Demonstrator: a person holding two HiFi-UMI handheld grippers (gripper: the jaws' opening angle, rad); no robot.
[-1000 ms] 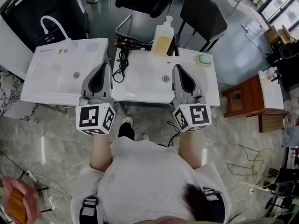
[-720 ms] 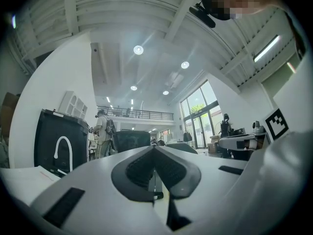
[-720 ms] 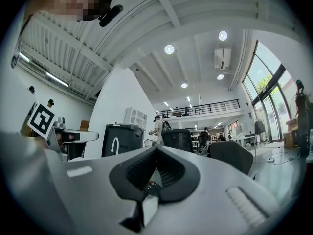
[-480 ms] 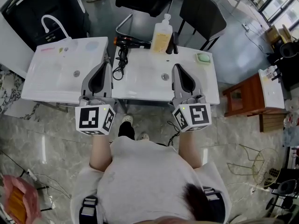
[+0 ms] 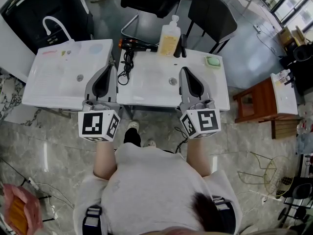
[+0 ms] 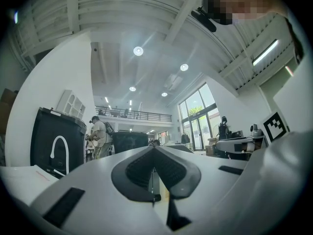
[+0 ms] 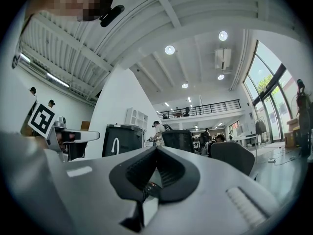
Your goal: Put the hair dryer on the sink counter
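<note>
The black hair dryer (image 5: 135,45) with an orange rear end lies at the back edge of the white sink counter (image 5: 146,89), its cord (image 5: 127,65) coiled in front of it. My left gripper (image 5: 112,66) hovers over the seam between the two basins, just left of the cord, its jaws shut with nothing between them. My right gripper (image 5: 183,70) hangs over the right basin near the drain (image 5: 172,81), also shut and empty. Both gripper views look up past the closed jaws, left gripper (image 6: 154,150) and right gripper (image 7: 156,149), into the hall; the dryer is not in them.
A soap bottle (image 5: 169,38) and a dark upright item (image 5: 180,47) stand right of the dryer. A green soap dish (image 5: 212,61) sits at the back right corner. A second basin (image 5: 54,77) with a faucet (image 5: 55,26) lies left. Chairs (image 5: 212,13) stand behind, a wooden table (image 5: 259,104) right.
</note>
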